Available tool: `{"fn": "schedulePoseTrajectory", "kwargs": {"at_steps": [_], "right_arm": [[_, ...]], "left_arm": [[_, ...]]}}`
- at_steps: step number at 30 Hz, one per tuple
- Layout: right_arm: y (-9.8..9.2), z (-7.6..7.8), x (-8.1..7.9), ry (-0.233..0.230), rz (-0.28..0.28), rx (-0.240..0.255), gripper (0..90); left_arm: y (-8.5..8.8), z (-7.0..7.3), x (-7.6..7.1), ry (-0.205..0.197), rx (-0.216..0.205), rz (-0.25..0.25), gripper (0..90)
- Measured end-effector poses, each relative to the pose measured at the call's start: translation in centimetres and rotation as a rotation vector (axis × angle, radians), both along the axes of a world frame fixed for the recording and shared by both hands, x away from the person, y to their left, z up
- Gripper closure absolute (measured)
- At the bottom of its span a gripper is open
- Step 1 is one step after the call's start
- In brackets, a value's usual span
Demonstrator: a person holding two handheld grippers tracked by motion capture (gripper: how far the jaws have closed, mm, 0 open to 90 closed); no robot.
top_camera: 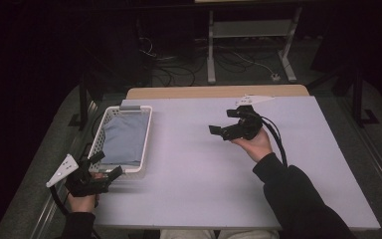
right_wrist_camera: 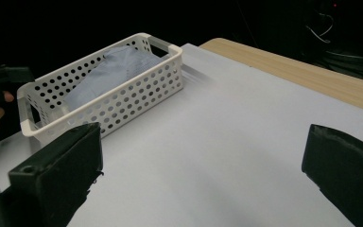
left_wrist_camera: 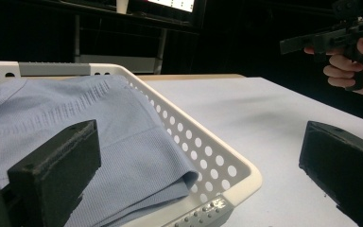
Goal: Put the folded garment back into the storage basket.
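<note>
A white perforated basket [top_camera: 146, 130] stands at the table's left edge with a folded light-blue cloth [top_camera: 124, 139] inside. My left gripper [top_camera: 108, 164] is at the basket's near end, open. In the left gripper view one jaw hangs over the cloth [left_wrist_camera: 123, 137] and the other over the table, on either side of the basket's corner [left_wrist_camera: 227, 175]. My right gripper [top_camera: 221, 122] is held above the middle of the table, open and empty, pointing left toward the basket [right_wrist_camera: 123, 101] and the cloth [right_wrist_camera: 118, 68].
The table [top_camera: 204, 169] has a pale lilac cover, with a wooden strip [top_camera: 219, 91] along its far edge. A metal table frame [top_camera: 248, 45] and cables stand on the dark floor behind. The other hand's gripper [left_wrist_camera: 331, 38] shows at the upper right of the left gripper view.
</note>
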State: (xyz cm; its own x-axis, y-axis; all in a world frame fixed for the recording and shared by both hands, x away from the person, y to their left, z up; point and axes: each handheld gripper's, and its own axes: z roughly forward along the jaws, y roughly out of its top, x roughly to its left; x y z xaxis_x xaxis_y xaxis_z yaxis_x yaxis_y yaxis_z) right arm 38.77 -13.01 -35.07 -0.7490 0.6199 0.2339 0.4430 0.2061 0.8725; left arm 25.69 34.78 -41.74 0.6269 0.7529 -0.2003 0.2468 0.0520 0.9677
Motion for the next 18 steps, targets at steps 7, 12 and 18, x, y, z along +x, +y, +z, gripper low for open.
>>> {"fn": "schedulePoseTrajectory", "kwargs": {"at_steps": [7, 12, 18], "right_arm": [[-1.1, -0.2, -0.2, 0.005, -0.012, -0.001, 0.0], [-1.6, -0.3, -0.5, 0.007, -0.017, -0.007, 0.0], [-2.6, -0.6, -0.9, 0.008, -0.026, -0.007, 0.0]], "left_arm": [[0.0, 0.0, 0.0, 0.0, 0.001, 0.001, 0.0], [0.0, 0.0, 0.0, -0.001, 0.0, 0.002, 0.0], [0.0, 0.0, 0.0, 0.0, 0.003, 0.0, 0.0]]}}
